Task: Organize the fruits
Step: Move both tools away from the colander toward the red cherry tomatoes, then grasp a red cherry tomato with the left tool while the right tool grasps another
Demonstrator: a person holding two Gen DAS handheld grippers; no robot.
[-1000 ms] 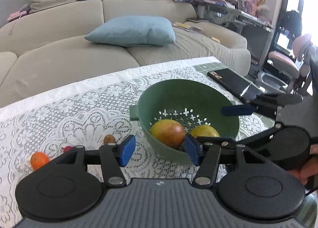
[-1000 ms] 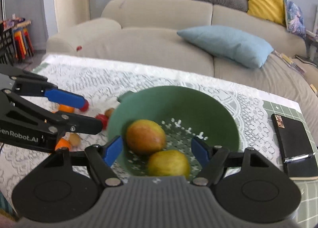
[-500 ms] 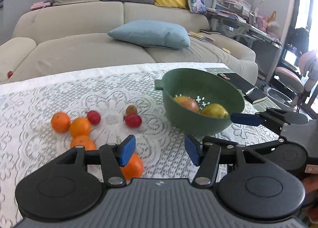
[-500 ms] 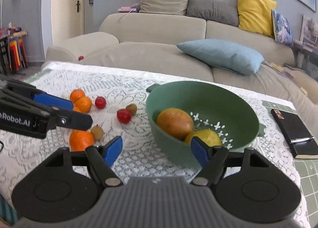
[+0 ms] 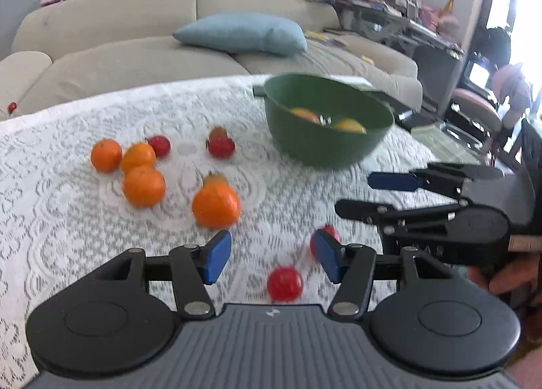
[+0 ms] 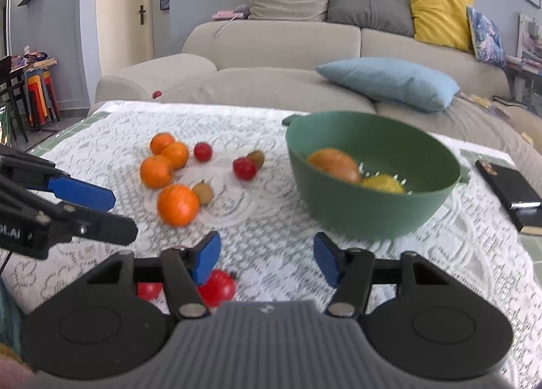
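Landmark: green colander bowl [image 6: 372, 182], standing on the lace-covered desk [image 6: 423, 253].
In the bowl: a reddish-orange fruit [image 6: 333, 160] and a yellow fruit [image 6: 382, 184], side by side.
Oranges: four [image 5: 144, 185], clustered on the desk left of the bowl.
Small red fruits: two [image 5: 220, 146] between the oranges and the bowl; two more [image 5: 284, 283] nearer the camera than the bowl, by the left tongs.
Brown fruits: two small ones [image 6: 203, 193], left of the bowl among the oranges.
Left tongs [image 5: 272, 255]: blue pads apart, nothing clamped; one red fruit lies below the gap.
Right tongs [image 6: 267, 257]: closing, empty, over bare lace in front of the bowl.
Notebook [image 6: 508, 185]: black, right of the bowl.
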